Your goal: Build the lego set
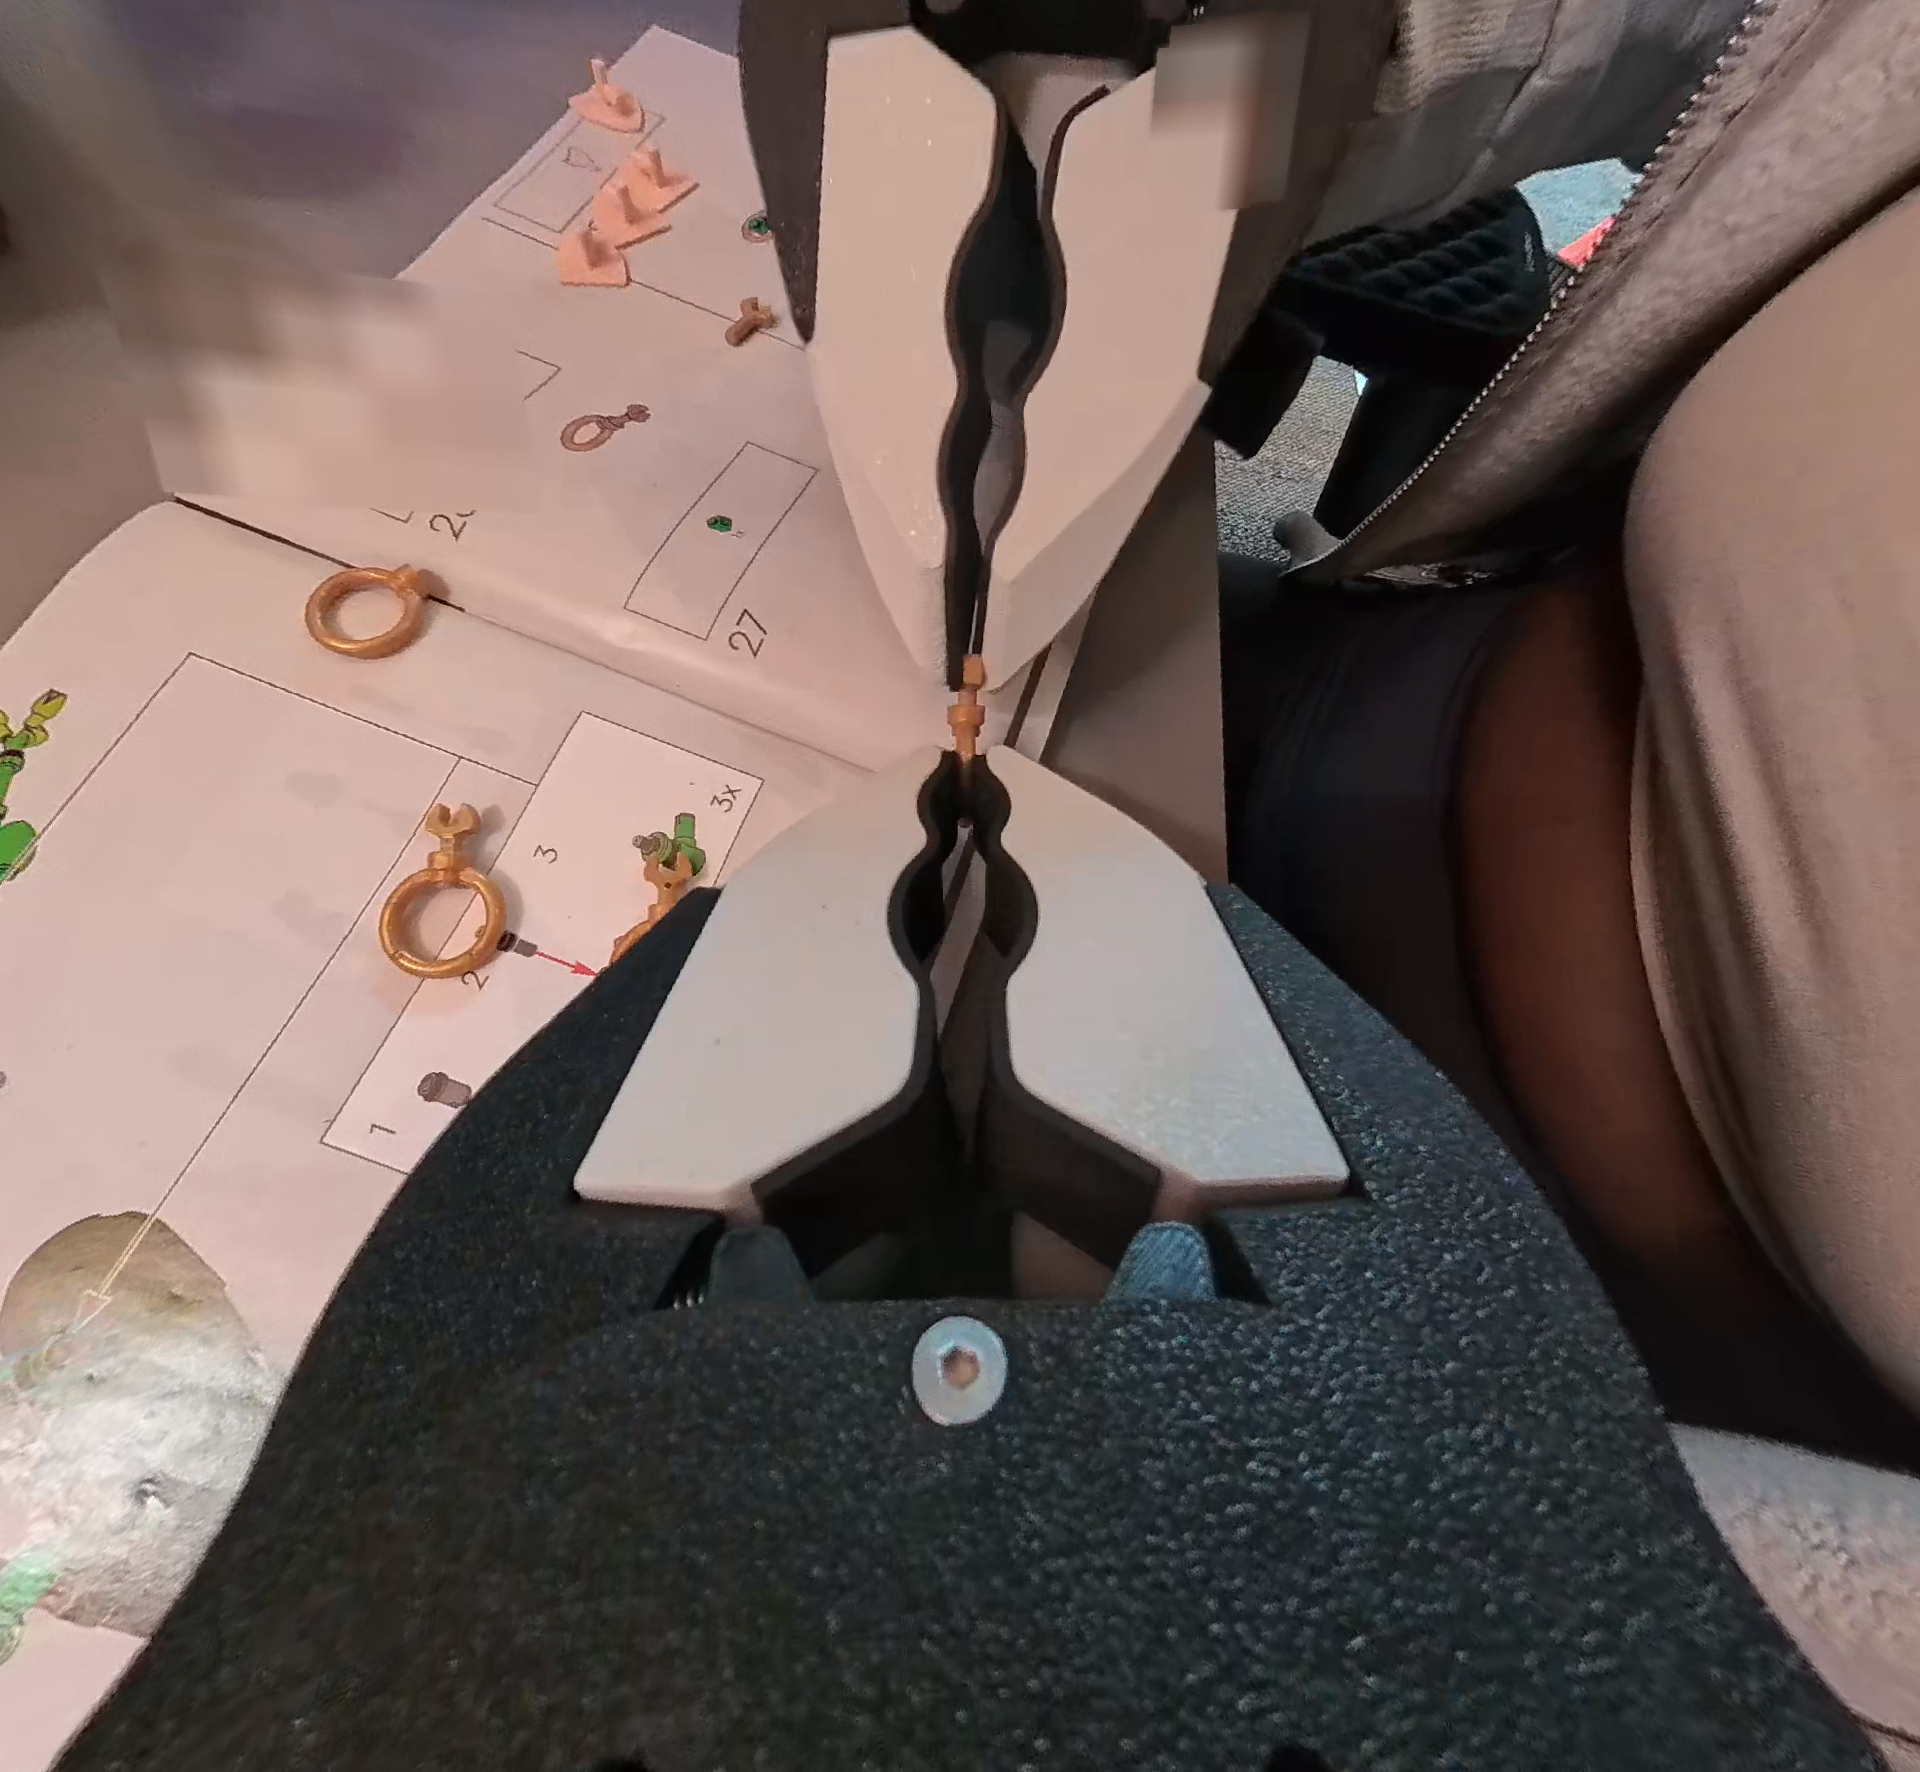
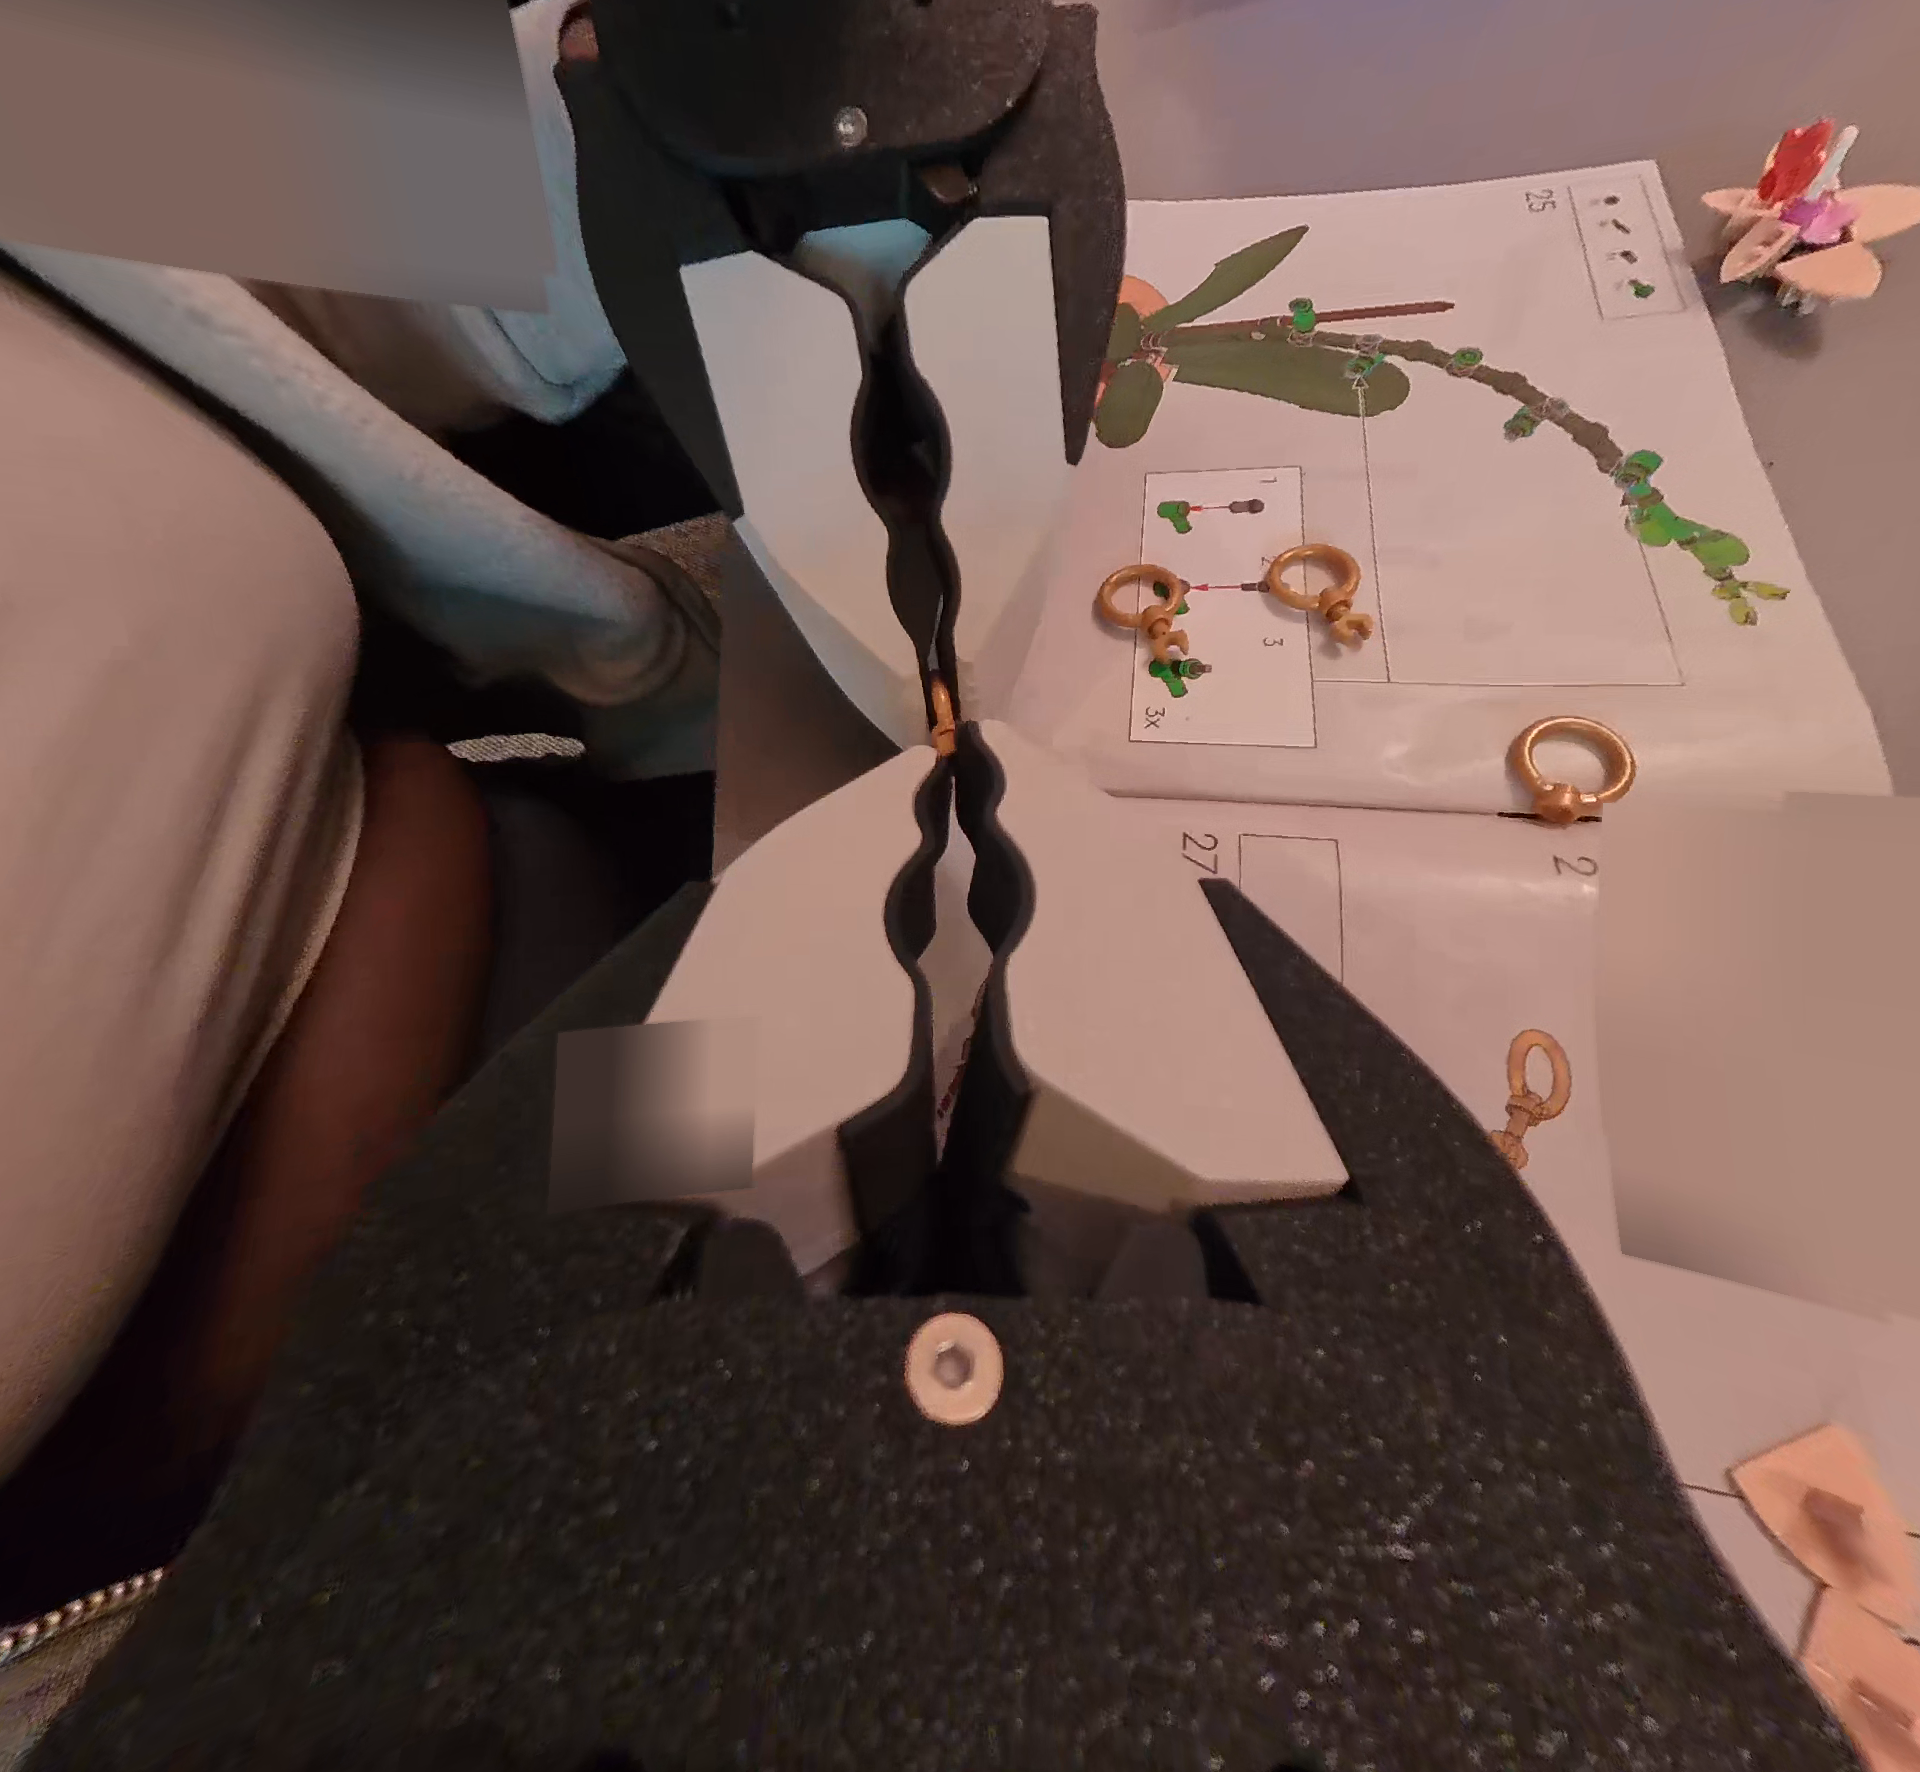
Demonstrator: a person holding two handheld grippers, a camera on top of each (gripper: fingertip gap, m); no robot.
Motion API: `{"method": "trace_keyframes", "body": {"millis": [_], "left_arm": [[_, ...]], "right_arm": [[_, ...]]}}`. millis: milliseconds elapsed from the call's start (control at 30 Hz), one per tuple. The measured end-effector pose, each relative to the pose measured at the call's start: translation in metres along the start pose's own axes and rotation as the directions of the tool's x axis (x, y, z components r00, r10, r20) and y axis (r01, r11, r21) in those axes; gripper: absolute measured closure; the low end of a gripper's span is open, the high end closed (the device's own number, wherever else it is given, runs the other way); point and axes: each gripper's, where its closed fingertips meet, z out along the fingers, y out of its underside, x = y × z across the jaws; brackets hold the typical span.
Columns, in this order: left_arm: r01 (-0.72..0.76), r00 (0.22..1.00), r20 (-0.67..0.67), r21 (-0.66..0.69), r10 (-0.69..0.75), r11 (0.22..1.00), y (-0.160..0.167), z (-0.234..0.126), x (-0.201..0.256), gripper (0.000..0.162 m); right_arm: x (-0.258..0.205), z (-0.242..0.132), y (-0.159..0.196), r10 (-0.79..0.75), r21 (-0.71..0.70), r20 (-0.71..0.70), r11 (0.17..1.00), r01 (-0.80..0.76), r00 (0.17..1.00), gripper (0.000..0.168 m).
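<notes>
My left gripper (image 1: 964,766) and my right gripper (image 1: 971,668) meet tip to tip above the table edge. Both are shut on one small gold ring-and-clip piece (image 1: 968,714) held between them, each on one end. In the right wrist view my right gripper (image 2: 954,743) pinches the stem end of the gold piece (image 2: 942,716) and my left gripper (image 2: 938,668) comes in from above on its ring end. Most of the piece is hidden by the fingertips.
The open instruction booklet (image 1: 208,839) lies on the grey table. On it are a gold ring (image 1: 366,610), a gold ring with a clip (image 1: 442,922) and peach petal pieces (image 1: 623,205). A built flower (image 2: 1803,226) stands beyond the booklet's far corner. A person's body is close beside the grippers.
</notes>
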Motion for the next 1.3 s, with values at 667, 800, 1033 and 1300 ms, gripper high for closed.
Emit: {"method": "trace_keyframes", "body": {"millis": [667, 800, 1033, 1300], "left_arm": [[0.035, 0.999, 0.04, 0.029, -0.036, 0.999, -0.005, -0.011, -0.004, 0.142], [0.033, 0.985, 0.166, 0.101, -0.05, 0.994, -0.012, -0.043, -0.017, 0.133], [0.018, 0.957, 0.282, 0.161, -0.063, 0.987, -0.009, -0.064, -0.03, 0.134], [-0.01, 0.946, 0.321, 0.186, -0.051, 0.983, -0.009, -0.058, -0.035, 0.137]], "right_arm": [[0.003, -0.005, -0.013, 0.01, -0.024, 0.037, 1.0, -0.009, 0.999, 0.167], [0.027, -0.007, -0.016, 0.089, -0.172, 0.057, 0.982, -0.078, 0.994, 0.167], [0.042, 0.014, 0.01, 0.337, -0.404, 0.112, 0.875, -0.267, 0.935, 0.156], [0.062, -0.014, -0.007, 0.181, -0.3, -0.023, 0.937, -0.18, 0.983, 0.132]]}}
